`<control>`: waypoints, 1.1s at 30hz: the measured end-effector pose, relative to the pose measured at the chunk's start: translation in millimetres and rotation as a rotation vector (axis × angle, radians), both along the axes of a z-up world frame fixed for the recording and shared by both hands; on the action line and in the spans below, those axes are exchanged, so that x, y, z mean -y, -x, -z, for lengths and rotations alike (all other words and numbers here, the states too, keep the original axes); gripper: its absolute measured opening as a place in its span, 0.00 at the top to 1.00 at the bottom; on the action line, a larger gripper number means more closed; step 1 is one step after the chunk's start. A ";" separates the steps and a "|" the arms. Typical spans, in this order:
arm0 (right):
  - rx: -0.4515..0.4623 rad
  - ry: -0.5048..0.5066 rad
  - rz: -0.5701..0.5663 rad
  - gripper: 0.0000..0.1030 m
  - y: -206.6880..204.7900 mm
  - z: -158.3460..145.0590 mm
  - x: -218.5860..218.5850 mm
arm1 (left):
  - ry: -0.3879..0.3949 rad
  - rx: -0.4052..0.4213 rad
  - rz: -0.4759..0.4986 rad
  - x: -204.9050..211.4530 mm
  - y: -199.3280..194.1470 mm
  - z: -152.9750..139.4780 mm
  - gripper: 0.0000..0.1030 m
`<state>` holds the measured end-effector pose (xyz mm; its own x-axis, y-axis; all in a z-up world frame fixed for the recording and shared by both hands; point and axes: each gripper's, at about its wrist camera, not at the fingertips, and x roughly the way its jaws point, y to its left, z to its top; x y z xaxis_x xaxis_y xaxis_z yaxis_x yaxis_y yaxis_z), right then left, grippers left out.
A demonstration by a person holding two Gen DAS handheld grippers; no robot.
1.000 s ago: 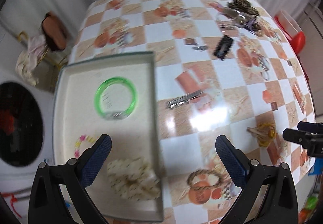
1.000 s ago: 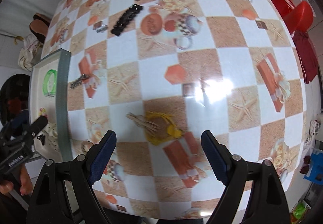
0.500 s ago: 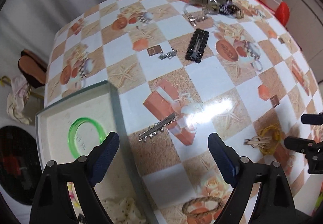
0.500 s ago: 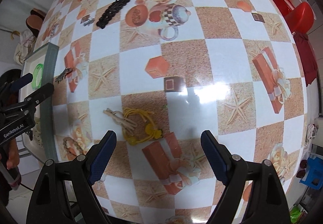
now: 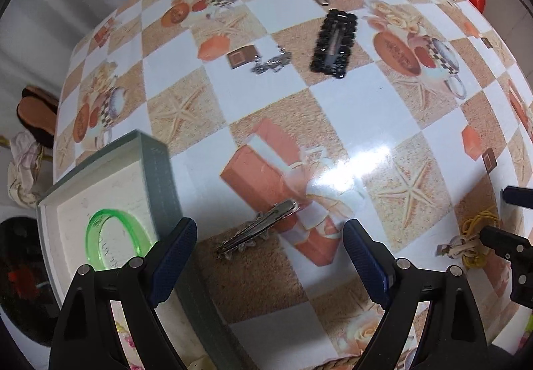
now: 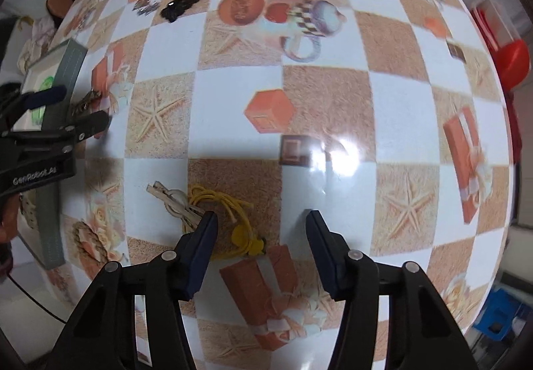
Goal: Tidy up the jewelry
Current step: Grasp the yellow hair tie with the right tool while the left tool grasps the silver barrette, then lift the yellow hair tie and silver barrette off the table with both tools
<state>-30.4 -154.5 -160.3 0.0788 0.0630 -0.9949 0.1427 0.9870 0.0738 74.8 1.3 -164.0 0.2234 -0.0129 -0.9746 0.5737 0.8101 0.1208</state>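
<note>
The left gripper (image 5: 268, 256) is wide open over the silver clip (image 5: 256, 233). The right gripper (image 6: 261, 226) is closing, holding nothing, with the yellow string (image 6: 230, 220) at its 10 o'clock.

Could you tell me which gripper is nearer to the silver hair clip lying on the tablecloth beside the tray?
Left. The left gripper hangs open over the silver hair clip, which lies between its fingers. The right gripper is off to the side, its jaws closing around the yellow cord.

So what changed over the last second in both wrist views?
The left gripper moved off the grey tray to straddle the silver hair clip. The right gripper came down over the yellow cord, jaws closing, nothing gripped. All the jewelry stayed put.
</note>
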 end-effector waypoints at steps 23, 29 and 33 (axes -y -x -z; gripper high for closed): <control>0.056 -0.090 0.080 0.96 -12.3 -16.8 10.5 | 0.207 -0.162 -0.136 5.5 10.2 -20.3 0.82; 0.068 -0.149 0.145 0.96 -5.9 -25.9 36.3 | 0.223 -0.157 -0.150 2.4 20.8 -34.9 0.90; 0.076 -0.166 0.165 0.96 0.8 -29.0 34.4 | 0.239 -0.151 -0.172 -6.5 22.5 -41.4 0.90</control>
<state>-31.2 -188.9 -131.3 0.1755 0.2049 -0.9629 0.2891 0.9243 0.2493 52.3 7.8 -122.6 0.0956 -0.2201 -0.9708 0.4230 0.8918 -0.1605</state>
